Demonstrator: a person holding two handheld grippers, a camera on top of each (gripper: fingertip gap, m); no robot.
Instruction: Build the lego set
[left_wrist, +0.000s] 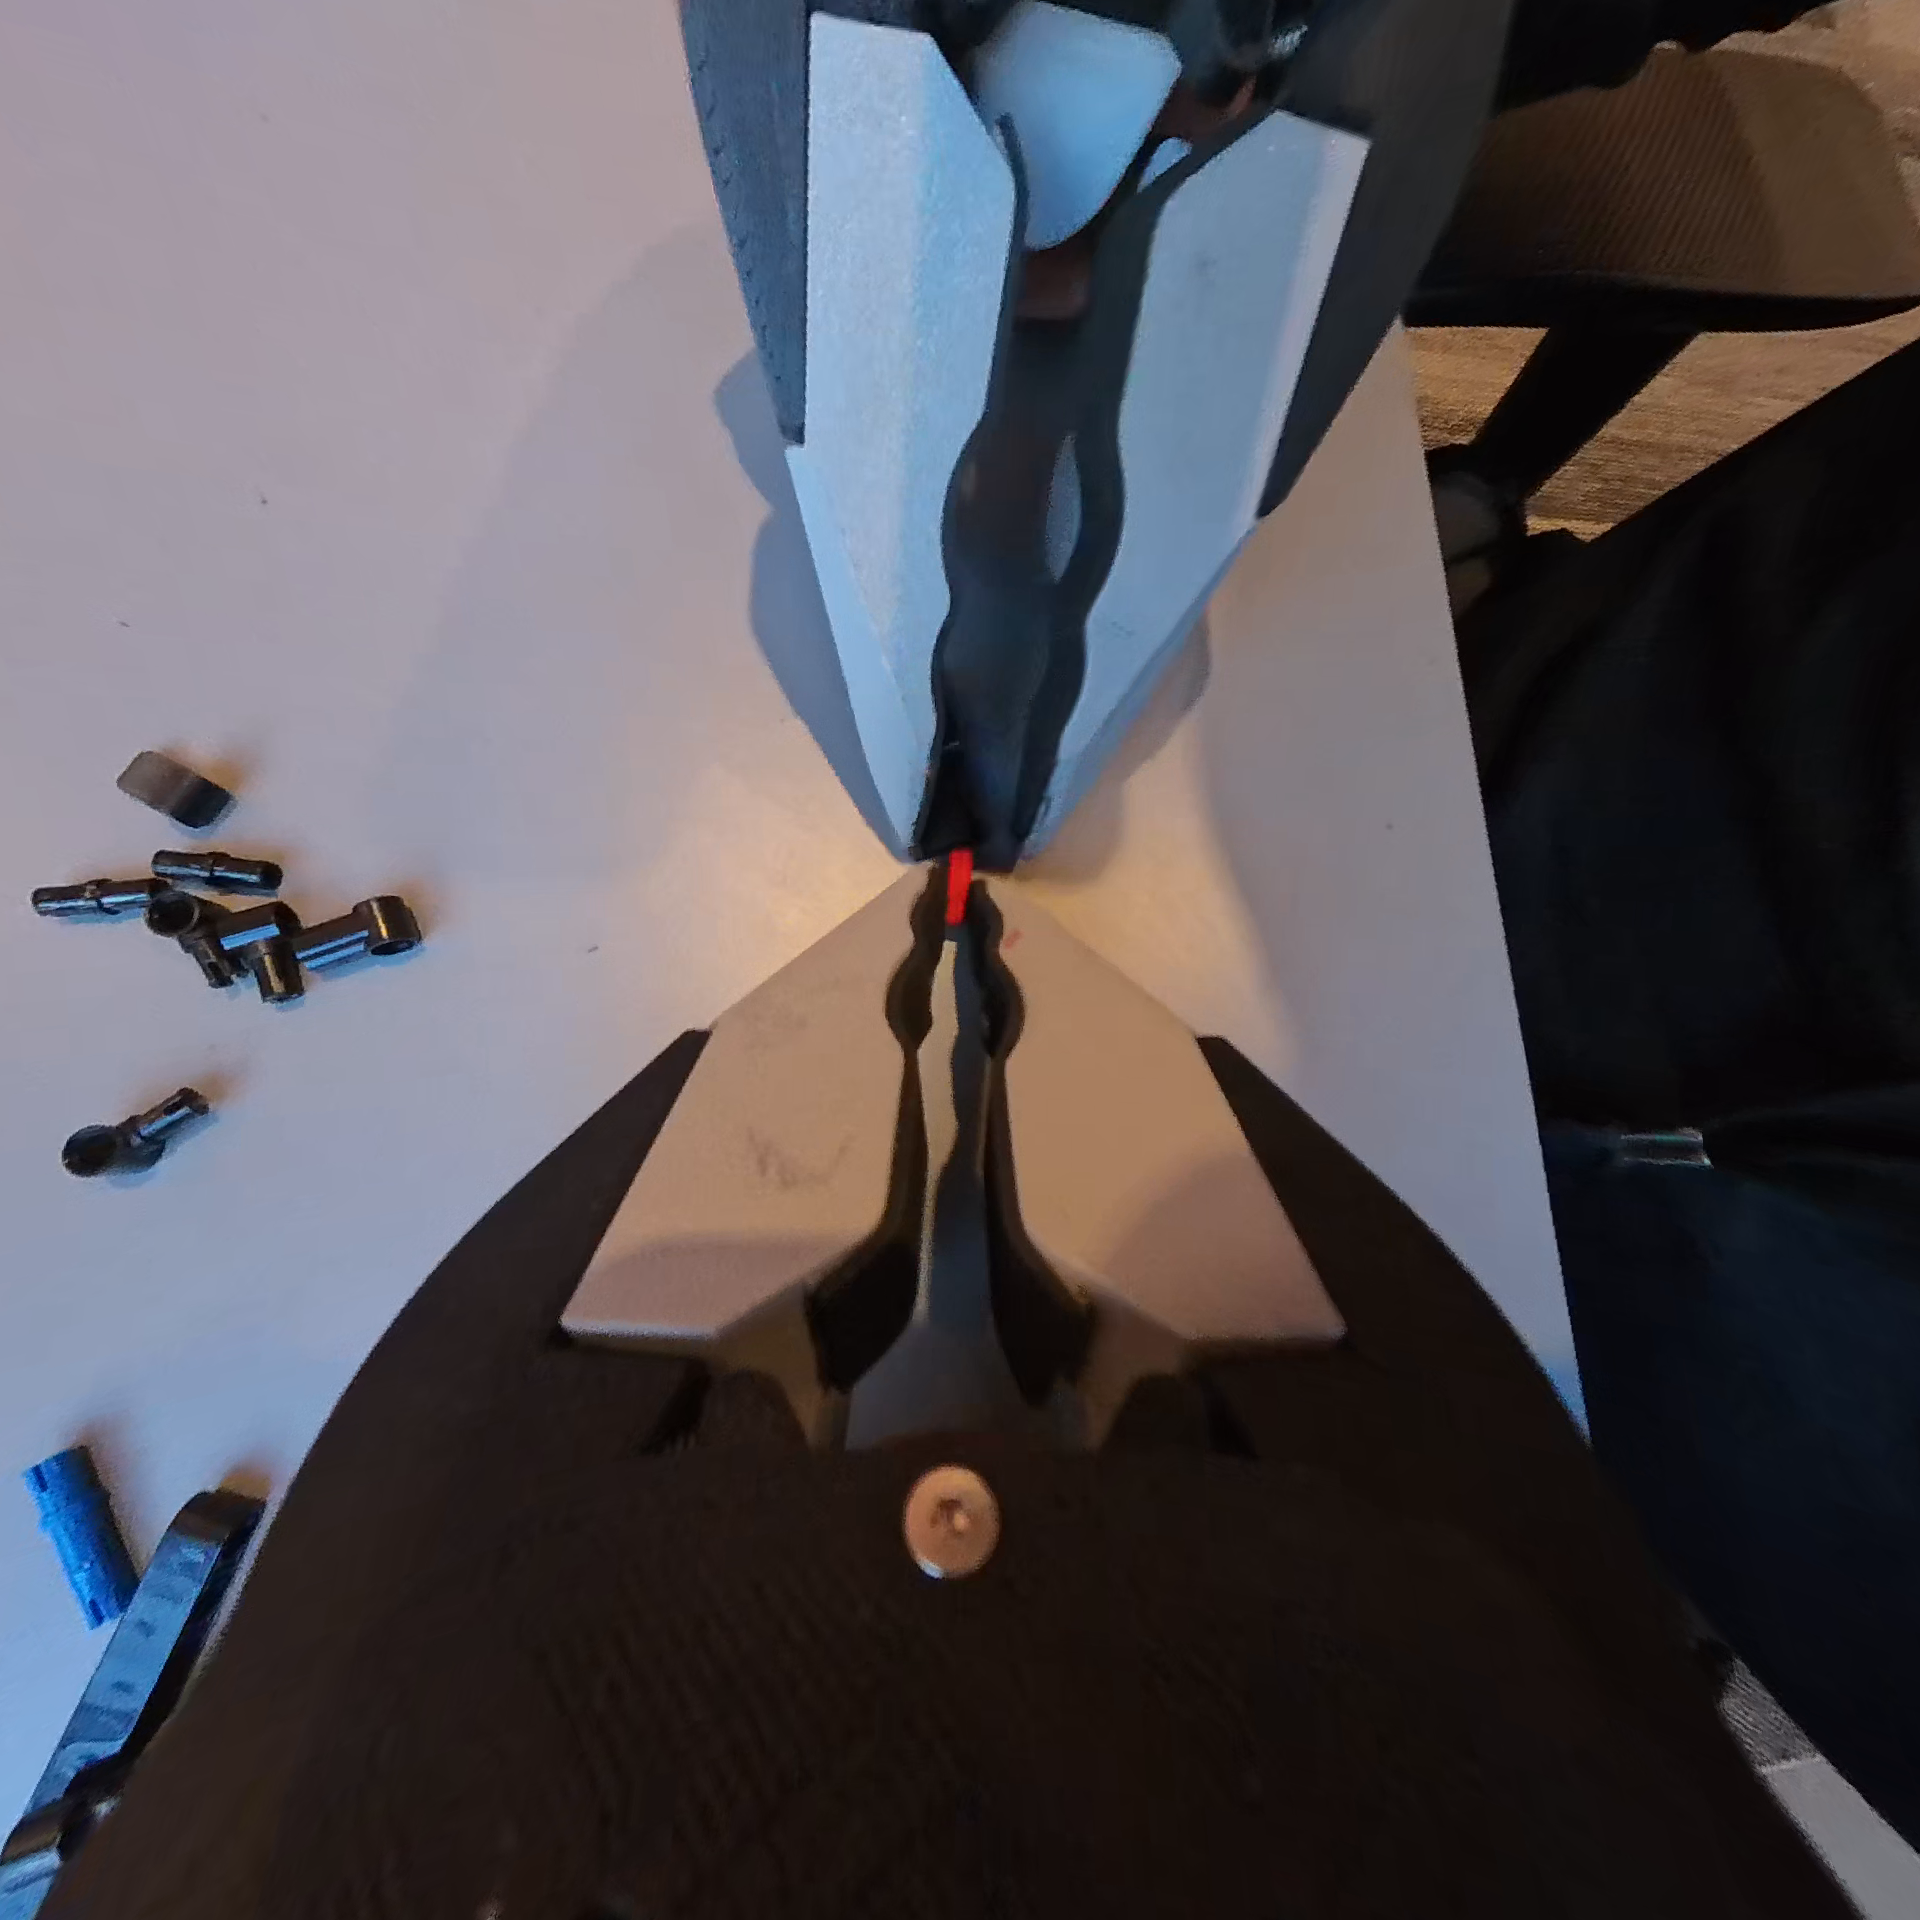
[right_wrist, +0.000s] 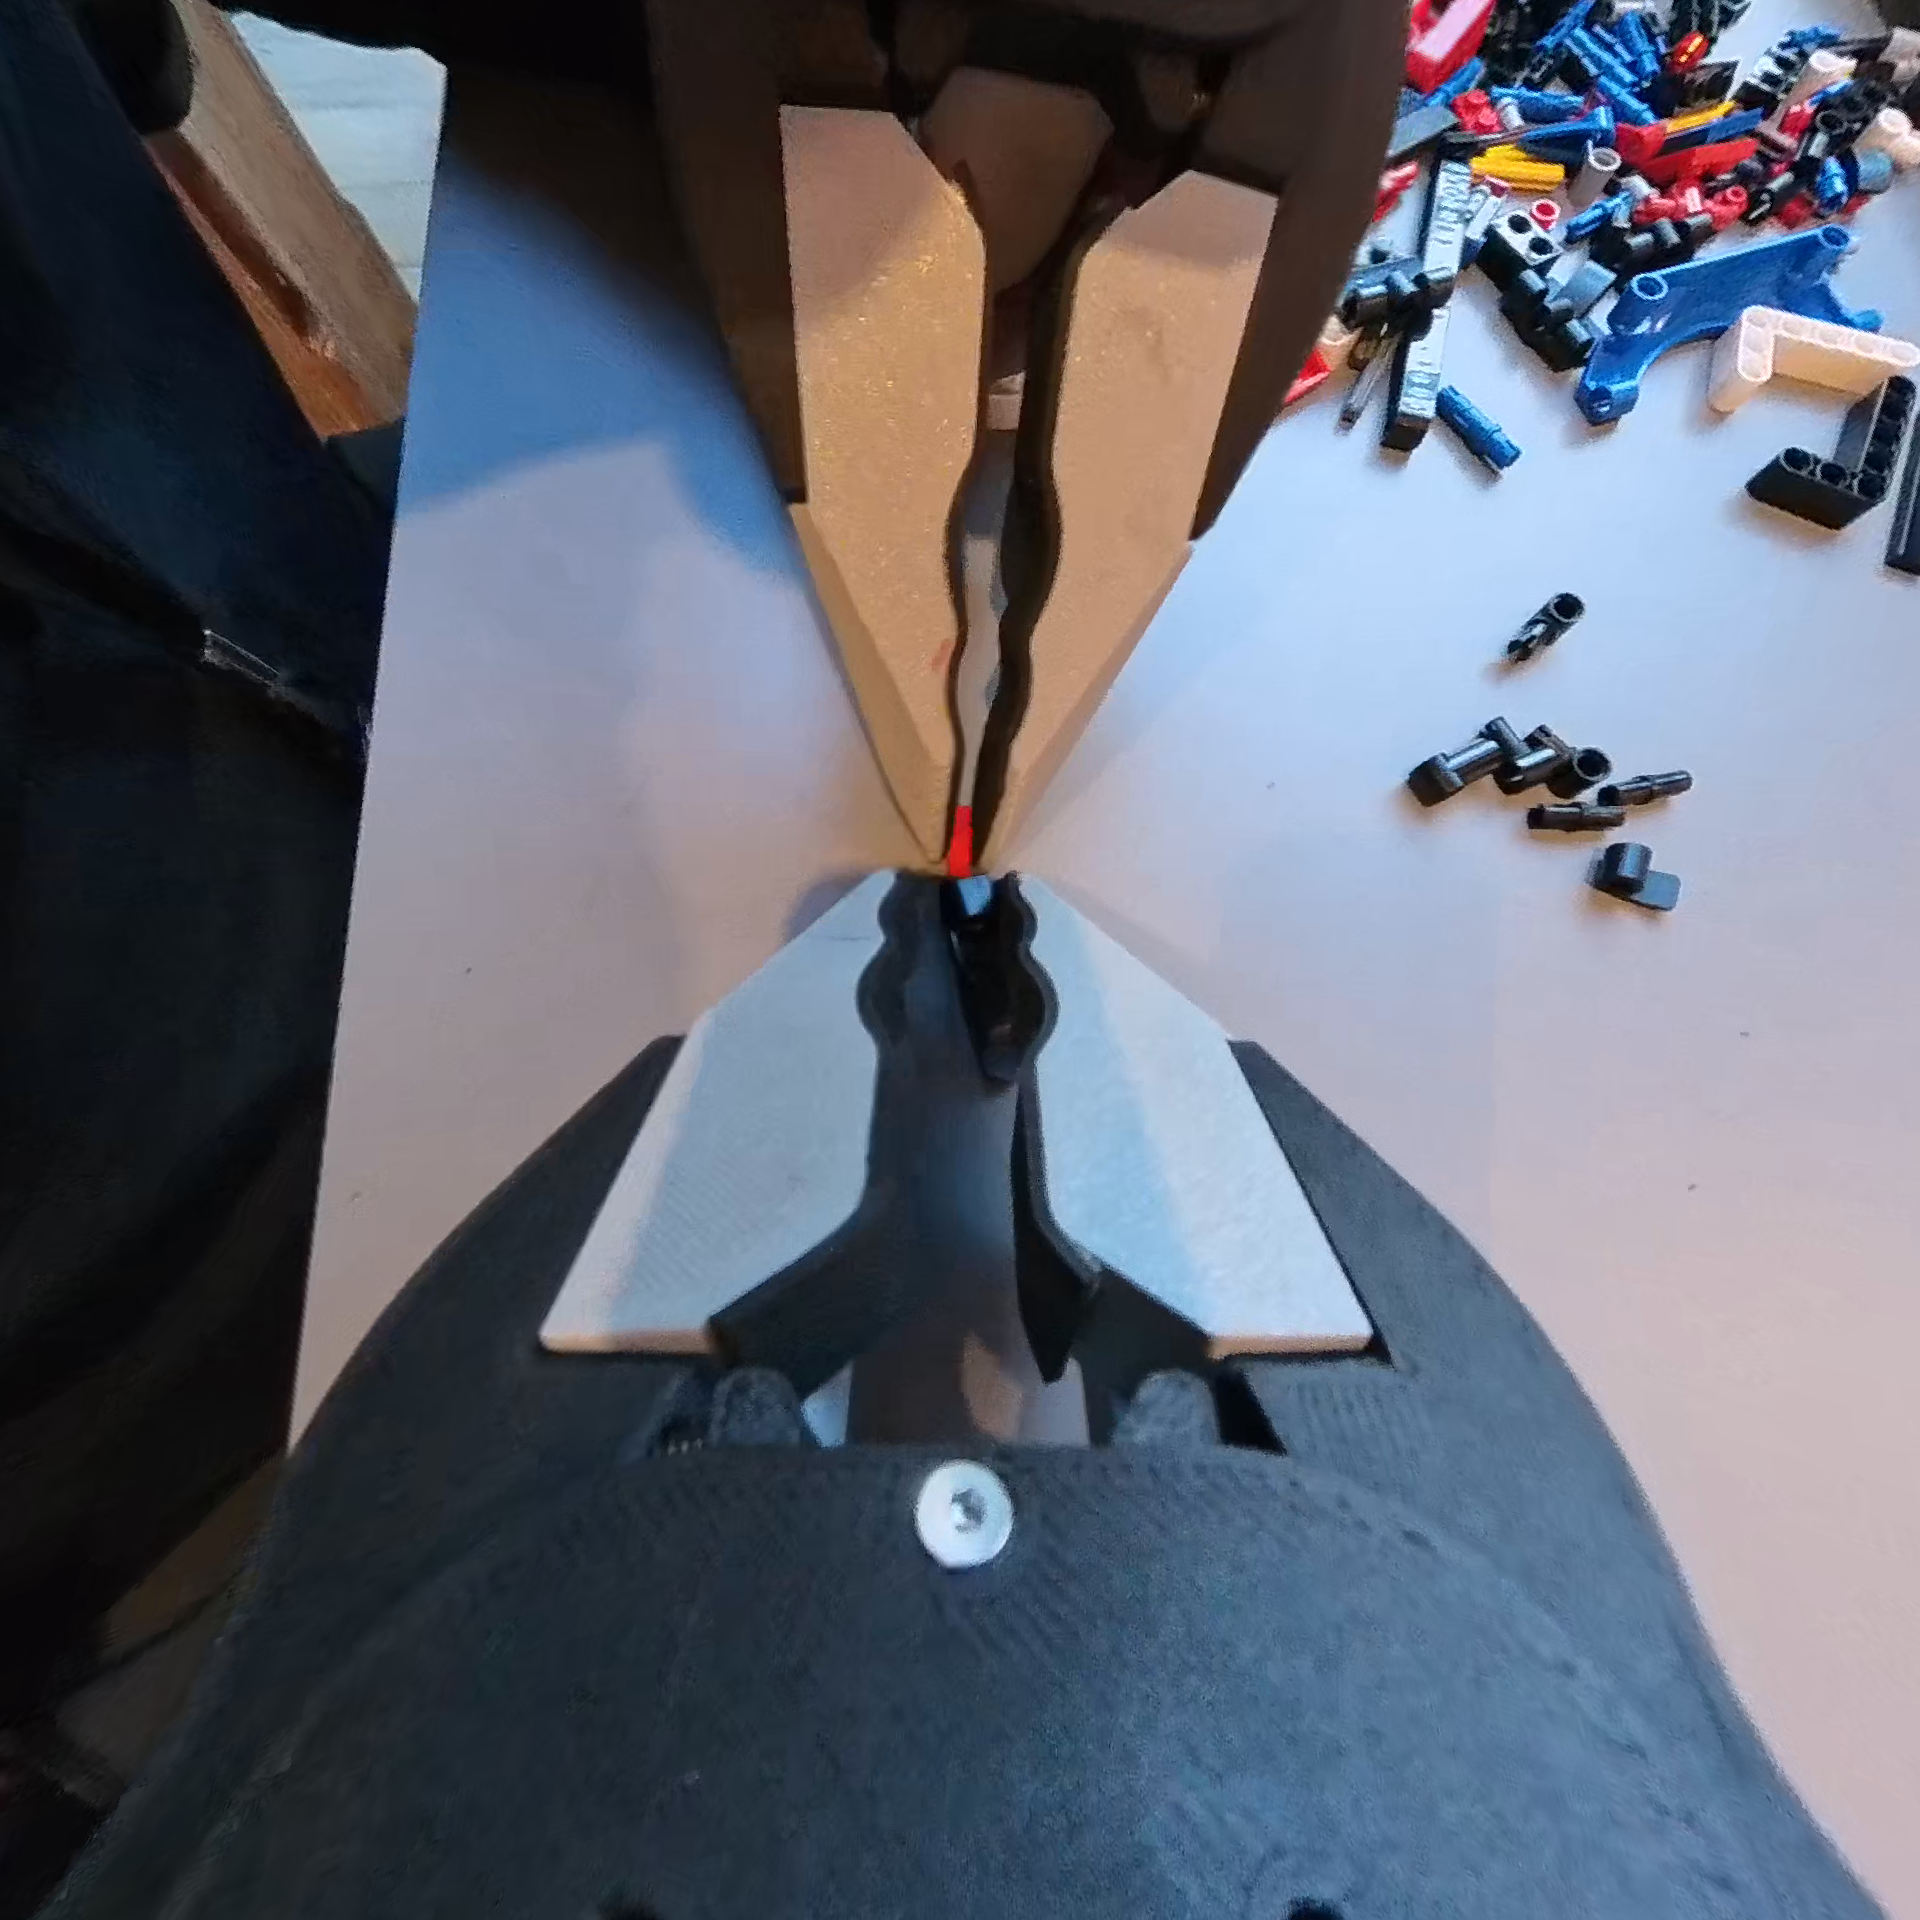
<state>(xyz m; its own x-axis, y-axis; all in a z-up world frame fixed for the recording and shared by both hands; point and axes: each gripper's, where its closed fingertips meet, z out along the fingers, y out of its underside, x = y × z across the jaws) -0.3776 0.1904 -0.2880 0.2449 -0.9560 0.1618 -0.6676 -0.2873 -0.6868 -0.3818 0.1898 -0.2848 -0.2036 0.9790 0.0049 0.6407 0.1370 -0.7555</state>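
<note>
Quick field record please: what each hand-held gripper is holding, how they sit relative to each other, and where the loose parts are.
left hand-held gripper: shut on red axle
right hand-held gripper: shut on black connector
relation: tip to tip, red axle meeting black connector
small black pins: loose cluster on white table
mixed lego pile: far corner, right wrist view
</note>
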